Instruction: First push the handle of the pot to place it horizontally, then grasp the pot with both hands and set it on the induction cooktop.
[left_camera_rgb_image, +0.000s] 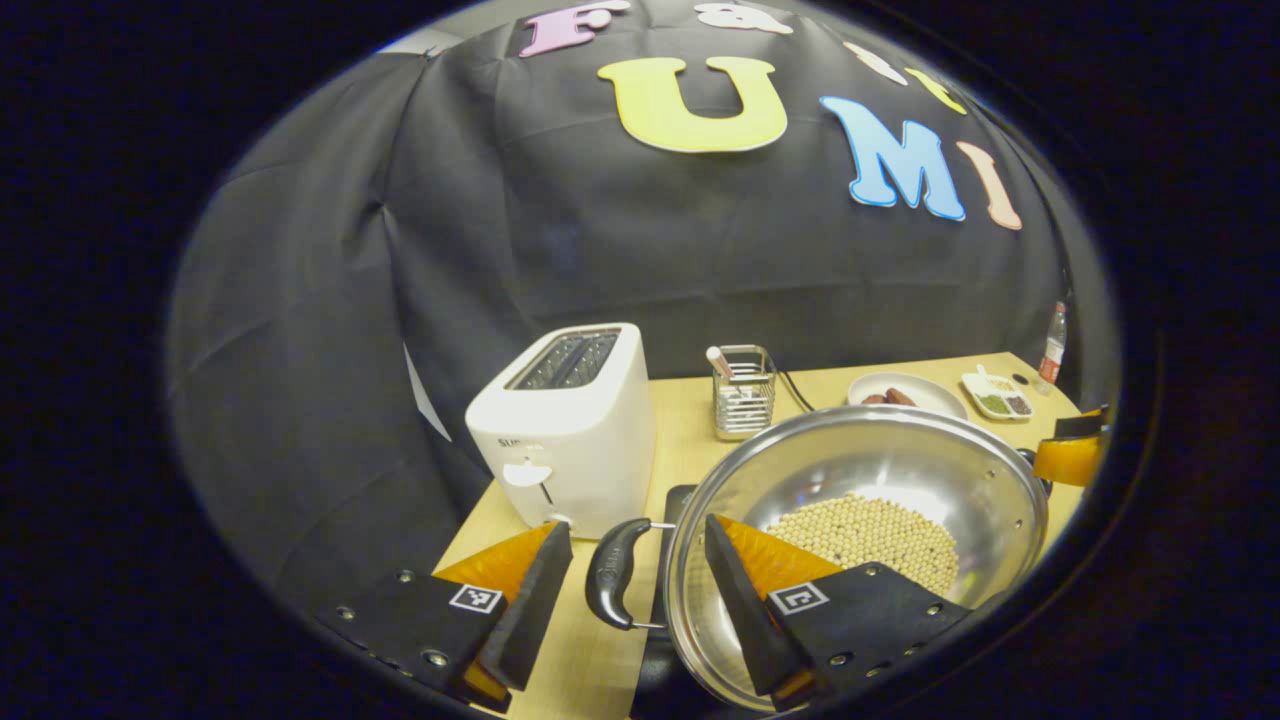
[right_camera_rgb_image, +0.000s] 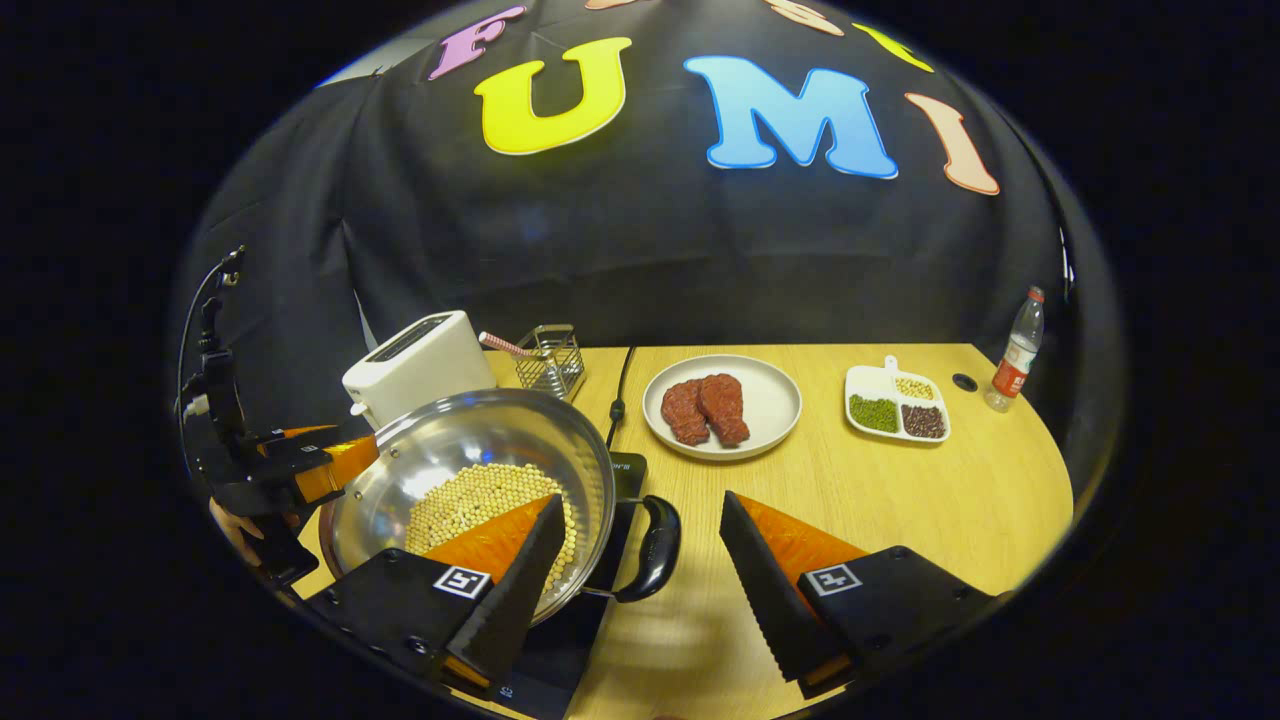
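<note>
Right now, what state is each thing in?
Pot: upright, holds beans, over the cooktop.
Pot handles: horizontal, between open fingers.
Left gripper: open.
Right gripper: open.
Toaster: slots empty.
Plate: holds meat.
Bottle: upright, capped.

Shiny metal pot (left_camera_rgb_image: 900, 470) (glossy plastic handles (left_camera_rgb_image: 612, 585)); matt wooden table (right_camera_rgb_image: 900, 500).

Black cloth wall (right_camera_rgb_image: 640, 250) hangs creased behind, from 9 to 3 o'clock. Light wood worktop (right_camera_rgb_image: 900, 500) with rounded right edge at 4 o'clock; small dark hole (right_camera_rgb_image: 964, 382) in it near 3 o'clock. Pale wall strip (left_camera_rgb_image: 430, 40) at 11 o'clock. Even, soft light.
</note>
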